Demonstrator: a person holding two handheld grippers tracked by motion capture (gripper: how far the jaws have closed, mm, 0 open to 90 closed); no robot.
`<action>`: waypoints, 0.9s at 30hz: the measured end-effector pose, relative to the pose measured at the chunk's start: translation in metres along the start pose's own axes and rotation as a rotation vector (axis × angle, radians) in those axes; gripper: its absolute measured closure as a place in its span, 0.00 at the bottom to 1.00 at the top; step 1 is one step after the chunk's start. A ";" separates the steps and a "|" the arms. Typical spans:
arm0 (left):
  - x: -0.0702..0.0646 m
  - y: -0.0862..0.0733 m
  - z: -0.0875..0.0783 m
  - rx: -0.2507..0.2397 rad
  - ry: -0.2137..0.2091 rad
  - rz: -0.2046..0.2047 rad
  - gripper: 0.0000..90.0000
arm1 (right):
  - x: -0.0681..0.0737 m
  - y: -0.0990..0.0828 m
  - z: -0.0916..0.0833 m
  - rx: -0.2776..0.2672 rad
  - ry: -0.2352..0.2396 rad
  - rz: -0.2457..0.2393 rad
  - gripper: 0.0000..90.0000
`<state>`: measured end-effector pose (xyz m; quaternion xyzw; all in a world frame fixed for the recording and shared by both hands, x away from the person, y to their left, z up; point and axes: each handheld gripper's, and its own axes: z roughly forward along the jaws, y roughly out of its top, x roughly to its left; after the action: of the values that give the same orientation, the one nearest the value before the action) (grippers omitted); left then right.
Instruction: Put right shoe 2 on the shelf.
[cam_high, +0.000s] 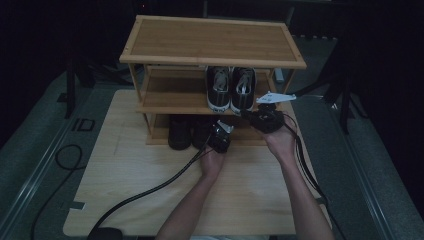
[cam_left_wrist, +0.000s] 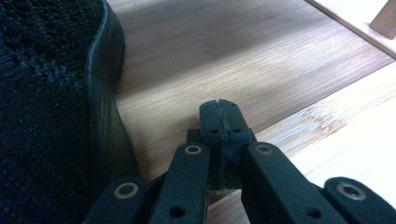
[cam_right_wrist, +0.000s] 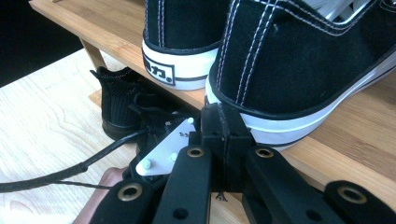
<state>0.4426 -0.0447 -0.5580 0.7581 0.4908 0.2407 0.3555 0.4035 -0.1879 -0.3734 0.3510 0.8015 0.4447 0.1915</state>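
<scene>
Wooden table (cam_high: 125, 190) underneath, bearing a three-tier bamboo shoe rack (cam_high: 212, 42). On the middle shelf (cam_right_wrist: 336, 135), toward its right end, a pair of black canvas sneakers (cam_high: 231, 87), white-soled, heels outward. On the bottom shelf (cam_left_wrist: 224, 60), a pair of black knit shoes (cam_high: 187, 131), left of centre. Right gripper (cam_right_wrist: 223, 122) at the heel of the right-hand sneaker, tip against its white sole edge, jaws pressed fully together, nothing between them. Left gripper (cam_left_wrist: 219, 114) low over the bottom shelf, just beside the right-hand knit shoe (cam_left_wrist: 51, 116), jaws likewise closed tight and empty.
</scene>
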 end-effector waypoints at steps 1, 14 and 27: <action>0.000 0.000 0.000 0.000 0.000 0.000 1.00 | 0.000 0.000 0.001 -0.001 0.002 0.000 1.00; 0.000 0.000 0.000 -0.002 -0.004 -0.002 1.00 | 0.002 0.003 0.003 0.007 -0.005 -0.009 1.00; 0.000 -0.001 -0.001 -0.005 -0.007 -0.004 1.00 | 0.004 -0.002 -0.011 -0.007 -0.033 -0.009 1.00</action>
<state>0.4420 -0.0440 -0.5580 0.7573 0.4904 0.2383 0.3595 0.3934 -0.1920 -0.3694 0.3541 0.7982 0.4408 0.2080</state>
